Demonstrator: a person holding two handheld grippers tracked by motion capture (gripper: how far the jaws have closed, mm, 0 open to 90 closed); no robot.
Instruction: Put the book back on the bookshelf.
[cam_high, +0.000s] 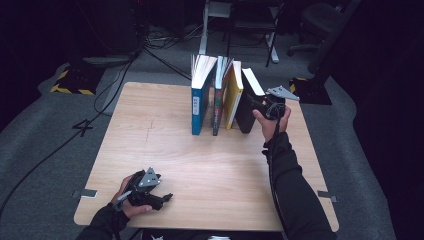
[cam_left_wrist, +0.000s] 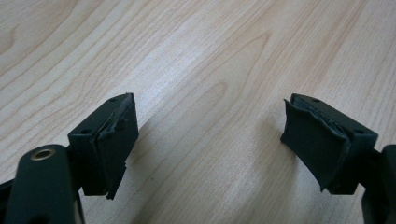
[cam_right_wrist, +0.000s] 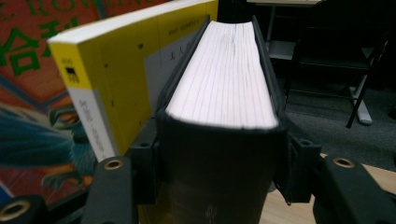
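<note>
Now the right gripper (cam_high: 261, 104) is clamping the black book (cam_right_wrist: 224, 79) at the row's right end.
Nearest, the left gripper (cam_high: 167, 197) is idling wide open, holding nothing, on the table (cam_high: 210, 160); farther back, the book is standing against the yellow book (cam_right_wrist: 126, 65), gripped but not pulled out yet.

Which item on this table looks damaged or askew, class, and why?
The left tool's pads look torn, edges ragged and peeling. In the row of books, the yellow book leans against the black book, which the right tool grips.
</note>
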